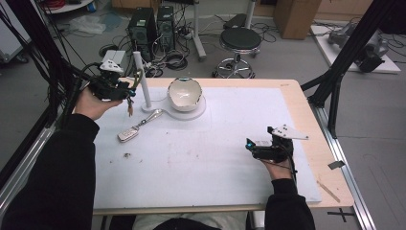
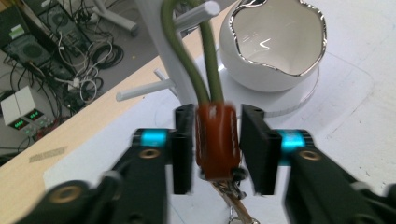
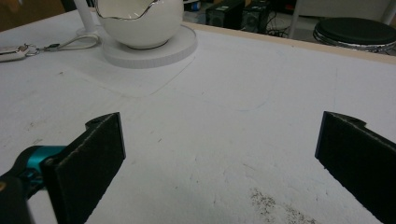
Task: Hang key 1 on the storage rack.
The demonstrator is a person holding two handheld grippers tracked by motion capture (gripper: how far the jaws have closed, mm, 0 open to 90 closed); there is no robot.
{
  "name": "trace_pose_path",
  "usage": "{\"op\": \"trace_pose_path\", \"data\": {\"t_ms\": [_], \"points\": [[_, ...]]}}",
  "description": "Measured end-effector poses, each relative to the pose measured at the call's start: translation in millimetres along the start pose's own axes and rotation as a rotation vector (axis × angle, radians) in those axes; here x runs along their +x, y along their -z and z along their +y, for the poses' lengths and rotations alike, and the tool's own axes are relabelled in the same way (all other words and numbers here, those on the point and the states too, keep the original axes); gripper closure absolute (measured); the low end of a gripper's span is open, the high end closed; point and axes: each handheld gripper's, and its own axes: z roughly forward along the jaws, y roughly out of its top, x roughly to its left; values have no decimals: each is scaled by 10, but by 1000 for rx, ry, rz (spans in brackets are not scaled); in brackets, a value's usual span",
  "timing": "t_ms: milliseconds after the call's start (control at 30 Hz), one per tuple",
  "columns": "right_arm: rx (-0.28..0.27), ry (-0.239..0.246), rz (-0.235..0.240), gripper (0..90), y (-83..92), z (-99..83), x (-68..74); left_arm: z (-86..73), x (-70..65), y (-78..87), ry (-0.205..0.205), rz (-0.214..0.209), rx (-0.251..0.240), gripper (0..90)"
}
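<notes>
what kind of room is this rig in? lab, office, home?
Most likely a robotics or electronics lab. Desktop PC towers sit on the floor amid loose cables, bench power supplies stand nearby, and a black metal frame surrounds the white-topped table.

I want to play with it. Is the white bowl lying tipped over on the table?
No, the white bowl stands upright on its round white base.

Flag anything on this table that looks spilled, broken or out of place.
A patch of dark crumbs lies scattered on the white mat near the right gripper, and another small speck sits below the key fob. The bowl's jagged rim looks made that way, not broken.
</notes>
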Motion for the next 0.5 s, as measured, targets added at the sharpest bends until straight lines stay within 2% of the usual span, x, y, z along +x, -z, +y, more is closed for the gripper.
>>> {"op": "trace_pose_path", "data": {"t_ms": [133,267,400,500], "points": [[3,1,-1,6,0,0,7,-15,-15,14,1,-16,-15,405],[2,6,-4,6,4,-2,7,-35,-17,17,3,-17,-19,312],[4,-1,-5,6,9,-8,0,-37,-12,42,14,-9,-29,170],[4,0,-4,6,10,-10,-4,-39,-5,69,22,-25,-39,129]]}}
